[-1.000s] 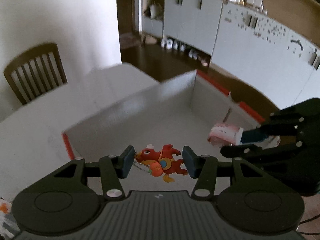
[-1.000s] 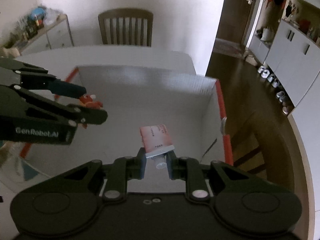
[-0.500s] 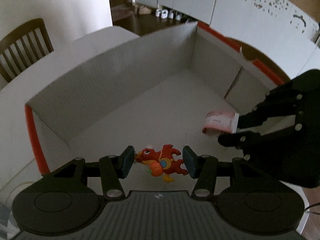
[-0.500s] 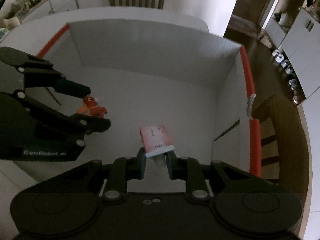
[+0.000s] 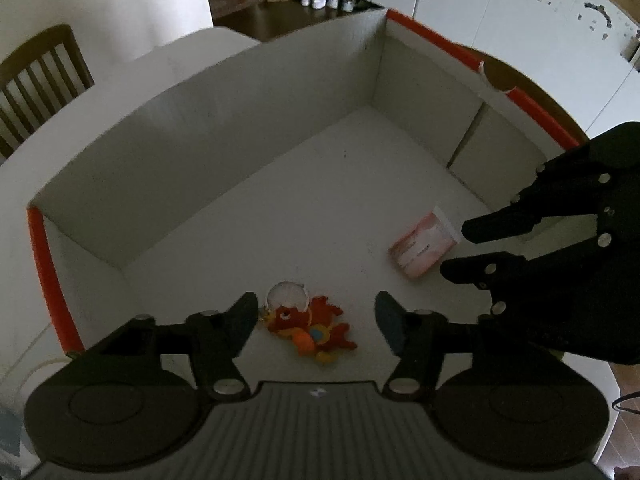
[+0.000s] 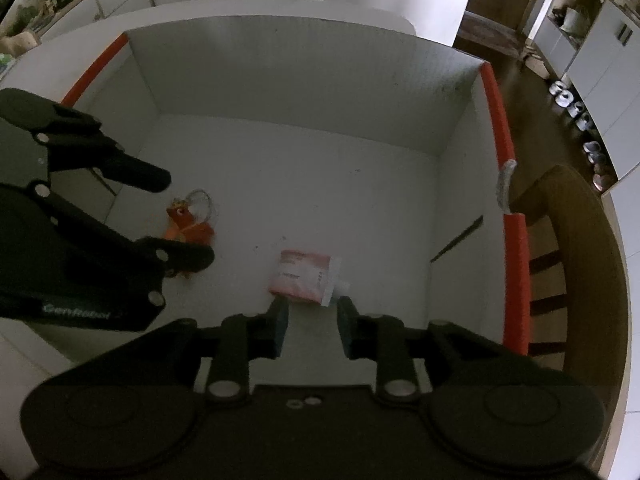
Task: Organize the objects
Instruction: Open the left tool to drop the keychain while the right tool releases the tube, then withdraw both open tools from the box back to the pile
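A red and orange dragon keychain (image 5: 310, 326) lies on the floor of a white cardboard box (image 5: 200, 148), between the spread fingers of my open left gripper (image 5: 314, 320). It also shows in the right wrist view (image 6: 188, 222), partly behind the left gripper (image 6: 188, 216). A pink tube (image 6: 302, 276) lies on the box floor just ahead of my open right gripper (image 6: 313, 322). In the left wrist view the tube (image 5: 422, 246) lies beside the right gripper (image 5: 456, 246).
The box (image 6: 304, 88) has orange-red rims (image 6: 508, 184) and stands on a white table (image 5: 120, 80). Wooden chairs stand at the far side (image 5: 36, 80) and to the right (image 6: 568, 248). White cabinets (image 5: 520, 20) line the room.
Both grippers have opened. The dragon keychain and the pink tube, held before, now lie loose on the box floor. Both grippers have dropped lower into the box.
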### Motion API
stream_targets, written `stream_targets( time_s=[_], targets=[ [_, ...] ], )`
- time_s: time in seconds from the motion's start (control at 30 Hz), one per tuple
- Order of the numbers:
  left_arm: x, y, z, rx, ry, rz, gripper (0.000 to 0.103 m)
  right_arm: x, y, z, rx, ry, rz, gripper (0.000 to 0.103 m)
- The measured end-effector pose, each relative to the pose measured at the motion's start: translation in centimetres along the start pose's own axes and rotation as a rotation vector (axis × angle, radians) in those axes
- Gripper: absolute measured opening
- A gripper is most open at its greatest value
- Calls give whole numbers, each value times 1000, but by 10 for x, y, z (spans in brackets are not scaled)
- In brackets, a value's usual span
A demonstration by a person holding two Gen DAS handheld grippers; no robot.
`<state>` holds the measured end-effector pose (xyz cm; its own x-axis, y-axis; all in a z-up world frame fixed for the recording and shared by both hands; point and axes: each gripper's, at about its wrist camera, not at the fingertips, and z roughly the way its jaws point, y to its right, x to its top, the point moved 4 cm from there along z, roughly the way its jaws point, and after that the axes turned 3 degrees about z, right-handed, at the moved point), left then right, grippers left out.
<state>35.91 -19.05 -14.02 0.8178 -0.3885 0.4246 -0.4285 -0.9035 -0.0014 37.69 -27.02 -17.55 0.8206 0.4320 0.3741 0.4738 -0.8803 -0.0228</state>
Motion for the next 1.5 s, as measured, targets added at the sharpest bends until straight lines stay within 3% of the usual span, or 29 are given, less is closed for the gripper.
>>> stream_targets(
  time_s=[0.17, 0.57, 0.97, 1.1, 1.27, 1.5],
  targets=[
    [3, -3, -14, 52, 56, 1, 65, -3, 4, -15, 14, 33, 12, 31],
    [0, 3, -62, 74, 201, -55, 65, -10, -1, -64, 51, 160, 11, 43],
    [-36, 15, -126, 27, 332, -60, 65, -20, -23, -117, 81, 271, 10, 44],
    [-54, 11, -149, 27, 374, -68, 65, -25, -37, -130, 84, 307, 18, 54],
    [-79, 1, -176, 47, 425, -72, 74, -33, -59, -141, 98, 332, 28, 55],
    [-116, -18, -200, 45, 452, -99, 76, -45, -91, -151, 109, 357, 57, 66]
  ],
)
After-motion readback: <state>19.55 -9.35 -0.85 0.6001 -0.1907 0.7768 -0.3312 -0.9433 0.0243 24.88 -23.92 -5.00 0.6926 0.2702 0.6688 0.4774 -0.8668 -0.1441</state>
